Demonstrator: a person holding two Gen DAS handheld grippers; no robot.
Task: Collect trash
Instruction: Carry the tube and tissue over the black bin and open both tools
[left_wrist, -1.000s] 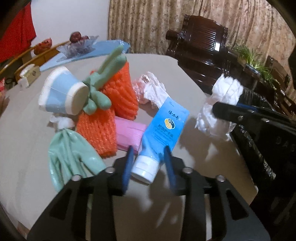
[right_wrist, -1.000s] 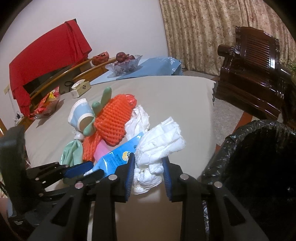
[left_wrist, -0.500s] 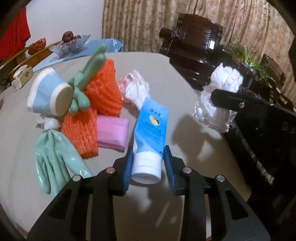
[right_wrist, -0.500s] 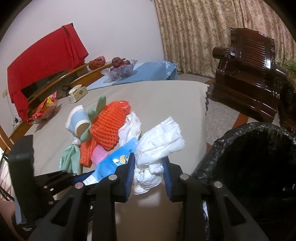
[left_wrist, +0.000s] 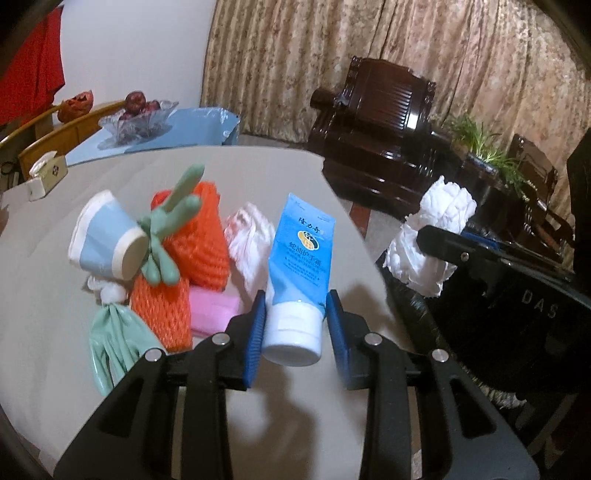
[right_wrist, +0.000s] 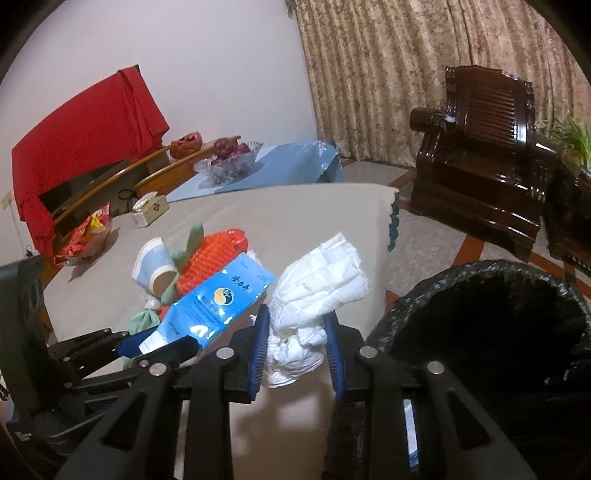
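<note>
Two pieces of trash are off the table and in the grippers; the rest is yet to be collected. At the far left of the grey table (left_wrist: 258, 173), in the left wrist view, a blue-and-white paper cup (left_wrist: 107, 240) lies on its side, with a small white wad (left_wrist: 107, 291) just below it. A green rubber glove (left_wrist: 170, 229) is draped over the orange foam netting (left_wrist: 199, 251), and a second green glove (left_wrist: 114, 339) sprawls at the near edge. A pink pad (left_wrist: 212, 308) shows beside the netting, and a crumpled pinkish-white tissue (left_wrist: 247, 240) sits behind it. Next, the left gripper (left_wrist: 295, 332) is narrowed onto the white cap end of the blue tube (left_wrist: 301, 254), holding it tilted up clear of the table. Further right, the right gripper (right_wrist: 297, 347) is pinched around a crumpled white tissue wad (right_wrist: 314, 302), also raised. At the far right stands the bin lined with a black bag (right_wrist: 480, 325), its mouth open just beside that gripper (whether anything already lies inside cannot be told, as it is too dark). Judging by this, the task is at an early stage: both held items need dropping into the bag, and roughly seven pieces remain on the table.
</note>
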